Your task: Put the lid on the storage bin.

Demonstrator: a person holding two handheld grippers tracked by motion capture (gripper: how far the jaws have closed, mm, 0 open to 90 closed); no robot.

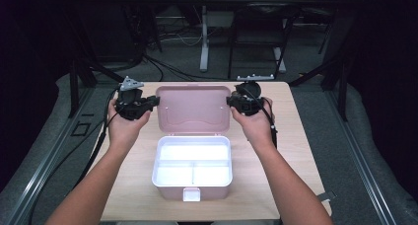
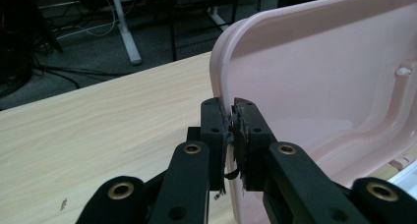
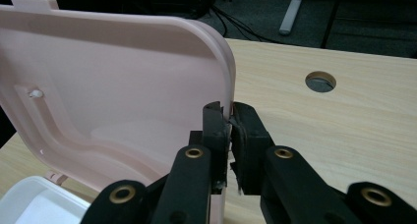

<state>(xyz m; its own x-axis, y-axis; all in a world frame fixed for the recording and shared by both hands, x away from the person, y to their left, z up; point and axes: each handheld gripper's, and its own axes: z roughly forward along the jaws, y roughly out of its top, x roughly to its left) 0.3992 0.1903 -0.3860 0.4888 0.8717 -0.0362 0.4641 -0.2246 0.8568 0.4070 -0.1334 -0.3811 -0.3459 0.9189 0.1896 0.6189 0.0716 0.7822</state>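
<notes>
The pink storage box (image 1: 192, 183) sits at the middle of the wooden table (image 1: 305, 151), toward the person's side, its pink lid (image 1: 193, 109) swung up and back behind a white divided tray (image 1: 193, 161). The left gripper (image 1: 154, 101) is clamped onto the lid's left edge, and the right gripper (image 1: 230, 101) pinches the right edge the same way, each with a jaw on either face of the rim.

lid (image 1: 193, 109): pink | tray (image 1: 193, 162): white | table (image 1: 296, 136): light woodgrain
</notes>
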